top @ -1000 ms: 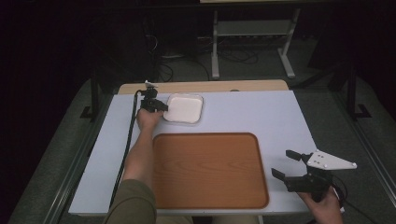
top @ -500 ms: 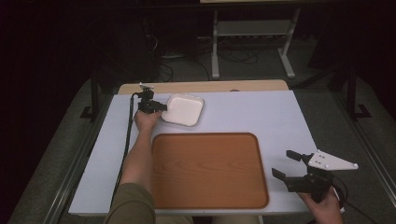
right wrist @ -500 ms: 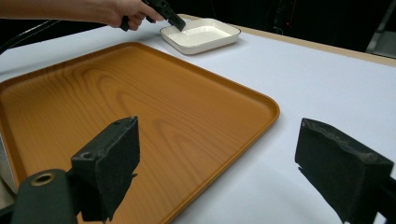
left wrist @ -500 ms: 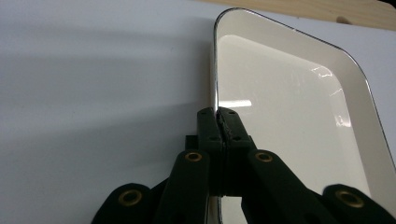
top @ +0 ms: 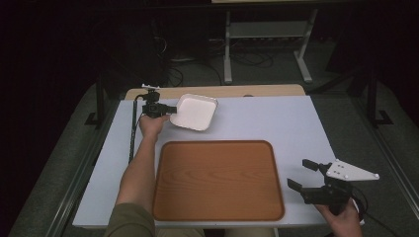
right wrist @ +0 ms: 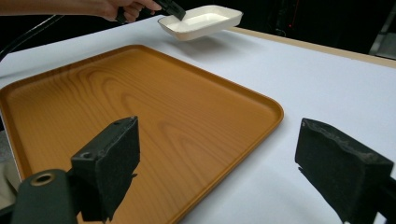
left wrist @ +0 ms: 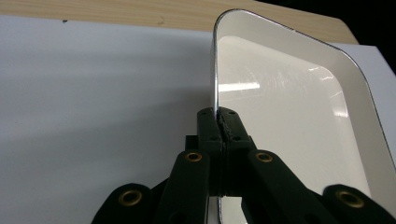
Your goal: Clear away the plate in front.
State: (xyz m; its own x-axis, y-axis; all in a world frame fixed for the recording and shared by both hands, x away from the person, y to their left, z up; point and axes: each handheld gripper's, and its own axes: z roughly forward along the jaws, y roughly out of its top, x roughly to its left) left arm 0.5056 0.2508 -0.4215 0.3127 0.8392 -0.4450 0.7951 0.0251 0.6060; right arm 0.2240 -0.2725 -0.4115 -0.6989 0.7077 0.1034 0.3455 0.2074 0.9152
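A white rectangular dish (top: 193, 112) hangs just above the far left of the white table, lifted clear with its shadow under it. My left gripper (top: 170, 108) is shut on the dish's left rim; in the left gripper view the black jaws pinch the thin rim (left wrist: 217, 116) of the dish (left wrist: 289, 116). A wooden tray (top: 217, 180) lies flat at the near middle. My right gripper (top: 304, 174) stands open beside the tray's right edge, nothing between its pads. The right gripper view has the tray (right wrist: 121, 107) ahead and the dish (right wrist: 203, 21) held up beyond it.
The white table top (top: 276, 121) spreads to the right of the dish and behind the tray. A wooden strip (top: 257, 91) runs along the far edge. A black cable (top: 132, 136) trails from the left gripper down the table's left side. Dark floor and a metal stand lie beyond.
The left gripper has lifted the white dish off the table and carried it slightly back. The right gripper has stayed where it was.
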